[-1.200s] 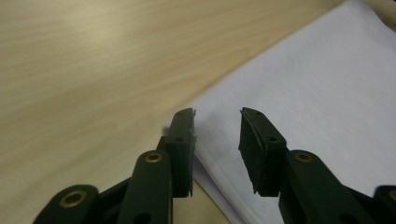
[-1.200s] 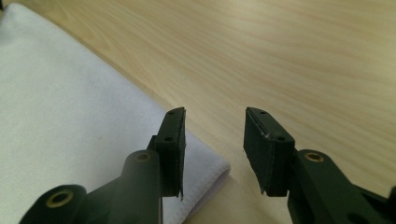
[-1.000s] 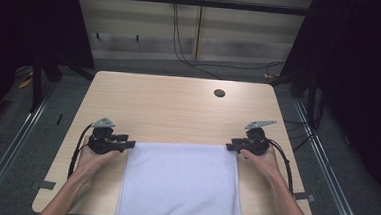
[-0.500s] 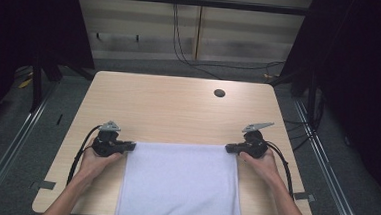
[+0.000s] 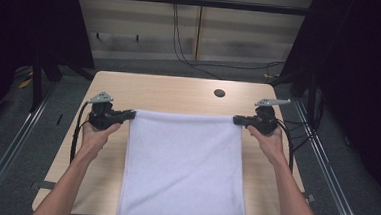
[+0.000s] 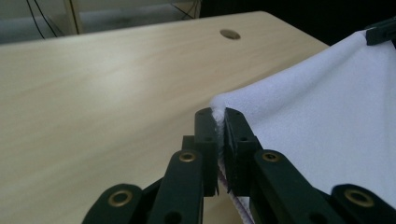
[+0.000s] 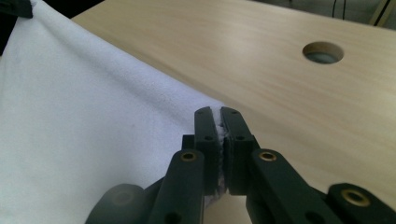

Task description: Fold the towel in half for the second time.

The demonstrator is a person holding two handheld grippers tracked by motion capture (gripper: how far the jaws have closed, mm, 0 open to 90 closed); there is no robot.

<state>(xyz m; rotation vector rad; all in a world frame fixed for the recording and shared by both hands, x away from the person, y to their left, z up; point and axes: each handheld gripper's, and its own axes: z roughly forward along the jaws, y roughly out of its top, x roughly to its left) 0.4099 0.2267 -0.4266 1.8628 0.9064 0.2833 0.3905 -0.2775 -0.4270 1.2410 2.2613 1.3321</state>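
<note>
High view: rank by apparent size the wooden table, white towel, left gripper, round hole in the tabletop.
1. Light wooden table
2. White towel
3. Left gripper, black, clamped on a towel corner
4. Round hole in the tabletop, clearly smallest

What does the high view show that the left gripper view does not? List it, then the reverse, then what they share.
High view alone: both hands, forearms, the towel's near hem with its small tag, and the floor around the table. Left gripper view alone: the left gripper's jaws shut close-up on the towel corner. Shared: the towel, the tabletop hole, and the right gripper on the far corner.
</note>
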